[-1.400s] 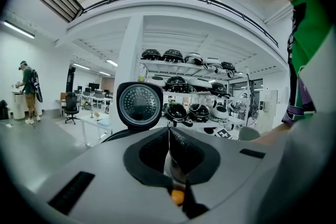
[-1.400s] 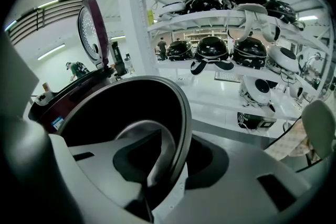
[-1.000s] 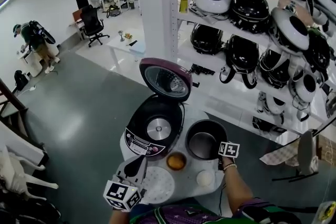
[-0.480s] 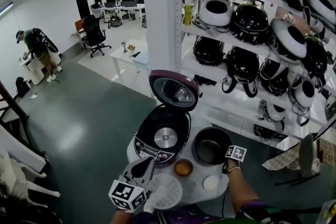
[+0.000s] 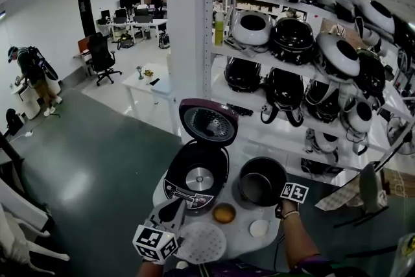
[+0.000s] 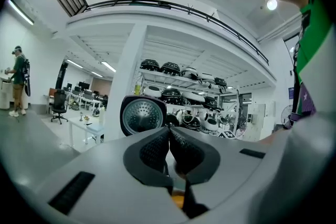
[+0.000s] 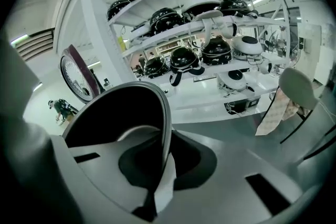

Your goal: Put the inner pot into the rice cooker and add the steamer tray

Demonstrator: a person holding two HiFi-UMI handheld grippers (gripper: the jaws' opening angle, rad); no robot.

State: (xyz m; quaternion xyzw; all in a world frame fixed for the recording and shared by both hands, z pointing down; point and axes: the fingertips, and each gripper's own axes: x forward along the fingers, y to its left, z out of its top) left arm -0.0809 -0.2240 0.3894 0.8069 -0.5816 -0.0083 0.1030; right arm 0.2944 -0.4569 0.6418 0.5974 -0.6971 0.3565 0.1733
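Right gripper view: inner pot (image 7: 113,115) half-hides fingers (image 7: 193,164).

Bright ceiling light, strong fisheye distortion

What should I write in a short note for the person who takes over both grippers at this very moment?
Left gripper: fingers shut, nothing between them; it is at the near edge of the table, just left of the steamer tray.
Right gripper: fingers shut on the rim of the inner pot.
Rice cooker: open, lid up, nothing inside. The inner pot is to its right, not in it. The steamer tray lies flat on the table, in front of the cooker.
Done: the pot is gripped.
Left: put the pot into the cooker, then add the steamer tray.
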